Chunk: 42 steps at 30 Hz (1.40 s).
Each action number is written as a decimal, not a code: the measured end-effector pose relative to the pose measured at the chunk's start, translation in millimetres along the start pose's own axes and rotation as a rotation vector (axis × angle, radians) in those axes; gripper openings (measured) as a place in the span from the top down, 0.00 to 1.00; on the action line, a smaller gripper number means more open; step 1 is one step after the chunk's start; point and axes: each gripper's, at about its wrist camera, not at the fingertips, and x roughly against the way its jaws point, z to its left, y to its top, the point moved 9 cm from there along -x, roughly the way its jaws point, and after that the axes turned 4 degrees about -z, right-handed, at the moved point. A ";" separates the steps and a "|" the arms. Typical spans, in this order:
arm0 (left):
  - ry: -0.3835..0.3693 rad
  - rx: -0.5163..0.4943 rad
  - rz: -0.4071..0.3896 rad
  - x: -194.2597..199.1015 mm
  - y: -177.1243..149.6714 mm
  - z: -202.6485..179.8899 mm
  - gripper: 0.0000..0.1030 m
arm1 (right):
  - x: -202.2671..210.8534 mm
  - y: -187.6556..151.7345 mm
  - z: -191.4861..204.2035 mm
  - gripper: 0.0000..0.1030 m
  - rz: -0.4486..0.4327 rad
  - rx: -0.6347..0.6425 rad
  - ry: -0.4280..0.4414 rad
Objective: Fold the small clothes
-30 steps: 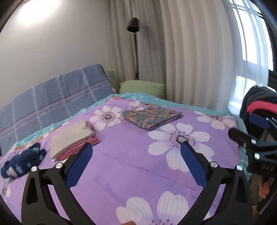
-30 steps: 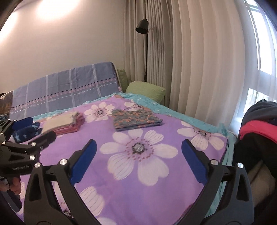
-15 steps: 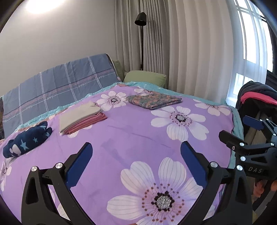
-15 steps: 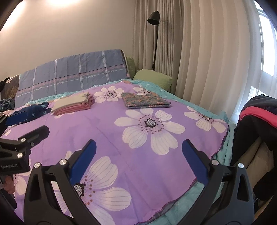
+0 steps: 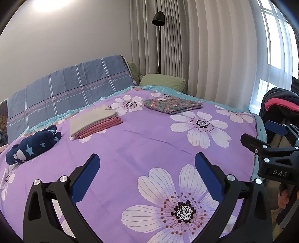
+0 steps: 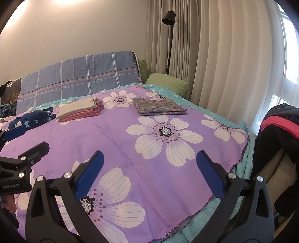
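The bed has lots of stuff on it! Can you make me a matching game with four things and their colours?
Things:
1. lamp
2. pillow
3. rolled bundle
4. folded stack

Colours:
A. navy with stars
B. beige on top, pink below
C. black
D. green

Pairs: 1-C, 2-D, 3-A, 4-B

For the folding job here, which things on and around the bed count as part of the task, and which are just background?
Part of the job:
- beige and pink folded stack
- floral folded garment
- navy star-print garment, bunched, not folded flat
- dark and red clothes heap beside the bed
- left gripper and right gripper, both open and empty

Just background:
- green pillow
- floor lamp
- curtains
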 end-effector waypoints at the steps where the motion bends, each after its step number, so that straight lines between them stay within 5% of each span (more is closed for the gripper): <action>1: -0.002 -0.002 0.001 -0.4 0.0 -0.6 0.01 | -0.7 -0.2 -0.9 0.02 0.002 -0.002 -0.004; 42: -0.024 -0.038 0.009 3.6 -6.0 -9.4 0.01 | -11.7 -2.6 -13.1 0.02 0.029 -0.018 -0.027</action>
